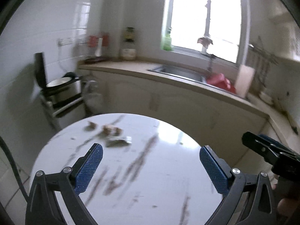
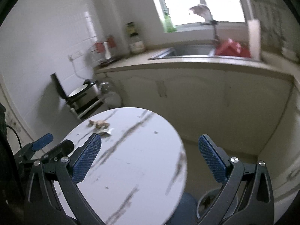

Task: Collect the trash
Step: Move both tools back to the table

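Observation:
A round white marble-pattern table (image 1: 161,168) (image 2: 142,161) holds trash at its far left side: several brownish shell-like scraps (image 1: 110,129) (image 2: 99,124) and a crumpled silvery wrapper (image 1: 118,140) (image 2: 105,131). My left gripper (image 1: 151,162) is open and empty above the near half of the table, short of the trash. My right gripper (image 2: 150,155) is open and empty above the table's right part. It also shows in the left wrist view (image 1: 262,146) at the right, and the left gripper shows in the right wrist view (image 2: 46,146) at the left.
A small round bin (image 2: 211,200) with scraps inside stands on the floor below the table's right edge, beside a blue object (image 2: 185,208). Behind are a kitchen counter (image 1: 135,69) with a sink (image 1: 180,73), a red bag (image 1: 221,82), and an open rice cooker (image 1: 60,86) on a rack.

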`<state>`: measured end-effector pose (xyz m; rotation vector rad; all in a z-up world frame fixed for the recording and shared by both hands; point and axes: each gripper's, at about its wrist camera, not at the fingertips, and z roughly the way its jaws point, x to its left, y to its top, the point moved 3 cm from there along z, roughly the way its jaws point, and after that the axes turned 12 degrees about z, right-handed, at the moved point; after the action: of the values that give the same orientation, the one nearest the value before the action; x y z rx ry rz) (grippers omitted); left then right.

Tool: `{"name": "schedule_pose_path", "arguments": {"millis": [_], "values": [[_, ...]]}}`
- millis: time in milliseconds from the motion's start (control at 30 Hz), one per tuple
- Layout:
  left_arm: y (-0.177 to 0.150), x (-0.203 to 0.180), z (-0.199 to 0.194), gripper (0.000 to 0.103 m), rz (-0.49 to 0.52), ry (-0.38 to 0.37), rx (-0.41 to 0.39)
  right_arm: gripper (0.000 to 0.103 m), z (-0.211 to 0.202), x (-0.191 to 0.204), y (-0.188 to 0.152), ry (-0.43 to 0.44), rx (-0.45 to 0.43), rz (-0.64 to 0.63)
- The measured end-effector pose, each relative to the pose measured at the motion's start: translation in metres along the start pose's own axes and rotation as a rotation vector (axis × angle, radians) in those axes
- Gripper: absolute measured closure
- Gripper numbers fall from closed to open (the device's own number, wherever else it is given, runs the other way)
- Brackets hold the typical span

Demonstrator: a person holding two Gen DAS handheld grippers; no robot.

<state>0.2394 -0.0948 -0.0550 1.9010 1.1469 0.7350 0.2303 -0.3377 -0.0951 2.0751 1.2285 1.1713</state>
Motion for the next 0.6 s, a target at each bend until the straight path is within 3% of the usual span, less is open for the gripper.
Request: {"name": "schedule_pose_path", "arguments": {"millis": [200, 600], "values": [[-0.025, 0.044, -0.033, 0.001, -0.086, 0.091, -0.029, 0.000, 0.016, 0.058, -0.005, 0.047, 0.013, -0.085], [-0.043, 0.074, -0.048, 0.001, -0.148, 0.208, -0.021, 0.000, 0.041, 0.127, -0.015, 0.098, 0.035, -0.201]]}}
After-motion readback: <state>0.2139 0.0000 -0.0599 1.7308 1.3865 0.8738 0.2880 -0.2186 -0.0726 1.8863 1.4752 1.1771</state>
